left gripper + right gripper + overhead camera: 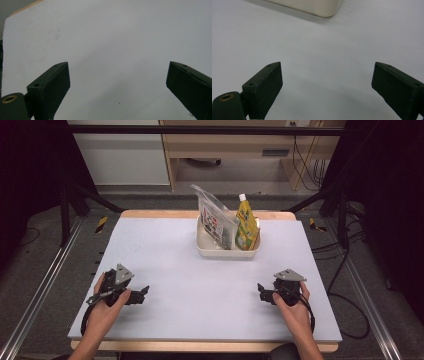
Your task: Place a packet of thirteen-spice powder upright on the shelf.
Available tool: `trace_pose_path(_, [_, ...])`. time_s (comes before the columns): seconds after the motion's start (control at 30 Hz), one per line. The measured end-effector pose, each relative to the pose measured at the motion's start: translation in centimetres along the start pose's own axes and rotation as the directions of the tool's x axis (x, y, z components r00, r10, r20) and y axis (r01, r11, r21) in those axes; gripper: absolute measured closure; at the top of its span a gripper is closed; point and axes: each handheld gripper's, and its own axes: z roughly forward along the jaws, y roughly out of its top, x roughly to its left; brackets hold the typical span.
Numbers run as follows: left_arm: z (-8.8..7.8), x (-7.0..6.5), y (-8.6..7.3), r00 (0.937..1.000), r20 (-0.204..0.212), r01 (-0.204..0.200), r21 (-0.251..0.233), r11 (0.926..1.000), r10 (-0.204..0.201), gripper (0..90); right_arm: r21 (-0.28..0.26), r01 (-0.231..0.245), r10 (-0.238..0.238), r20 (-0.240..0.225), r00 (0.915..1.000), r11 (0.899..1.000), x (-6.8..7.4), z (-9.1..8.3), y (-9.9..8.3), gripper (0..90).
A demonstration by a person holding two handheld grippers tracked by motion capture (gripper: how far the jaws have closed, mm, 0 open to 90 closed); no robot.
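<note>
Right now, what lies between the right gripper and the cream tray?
Nothing: in the high view, bare white tabletop separates the right gripper from the cream tray.

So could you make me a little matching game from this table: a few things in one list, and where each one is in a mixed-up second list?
Things:
1. yellow pouch
2. clear bag
3. left tool
4. right tool

Places:
A. near the table's front left, open, above bare surface
B. right side of the cream tub, white cap up
C. near the table's front right, open, aimed toward the tub
D. left side of the tub, leaning, sticking out above its rim

Pairs: 1-B, 2-D, 3-A, 4-C
</note>
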Motion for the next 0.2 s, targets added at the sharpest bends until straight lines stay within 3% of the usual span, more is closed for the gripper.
trace_pose_path(0.13, [0.04, 0.7, -0.29, 0.9983, 0.021, 0.054, -0.009, 0.9985, -0.054, 5.2, 0.007, -0.015, 0.015, 0.008, 0.9999, 1.0, -0.36, 0.21, -0.32, 9.4])
trace_pose_path(0.2, [0.05, 0.83, -0.32, 0.9979, 0.023, 0.061, -0.01, 0.9981, -0.061, 5.2, 0.005, -0.02, 0.02, 0.014, 0.9997, 1.0, -0.57, 0.31, -0.42, 9.4])
